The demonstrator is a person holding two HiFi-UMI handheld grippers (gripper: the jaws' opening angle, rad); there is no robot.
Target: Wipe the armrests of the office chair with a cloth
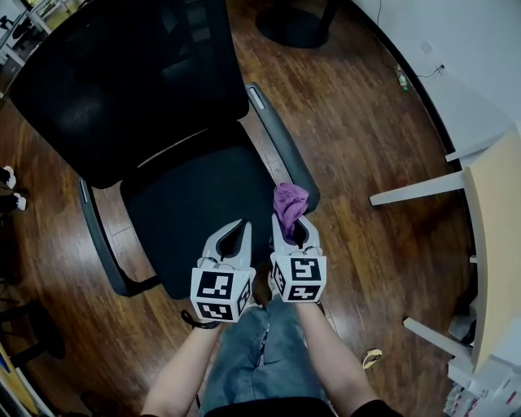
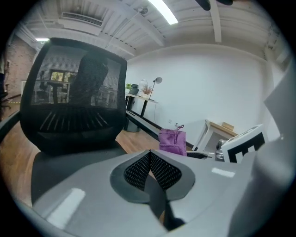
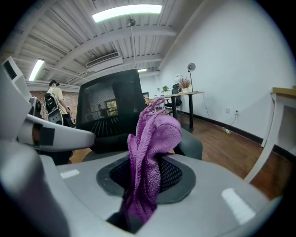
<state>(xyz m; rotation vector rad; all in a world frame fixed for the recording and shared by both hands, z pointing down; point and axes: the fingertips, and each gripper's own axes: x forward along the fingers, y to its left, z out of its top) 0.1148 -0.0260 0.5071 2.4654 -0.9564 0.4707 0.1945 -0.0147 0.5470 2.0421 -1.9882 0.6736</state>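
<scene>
While the right claw grips the purple cloth by the near end of the office chair's right armrest and the left claw is clenched on nothing, wiping seems yet to begin.

This is looking like an office — a mesh office chair is standing on wood flooring near a pale desk. Strip lights are glowing overhead, perhaps a desk lamp beyond.
</scene>
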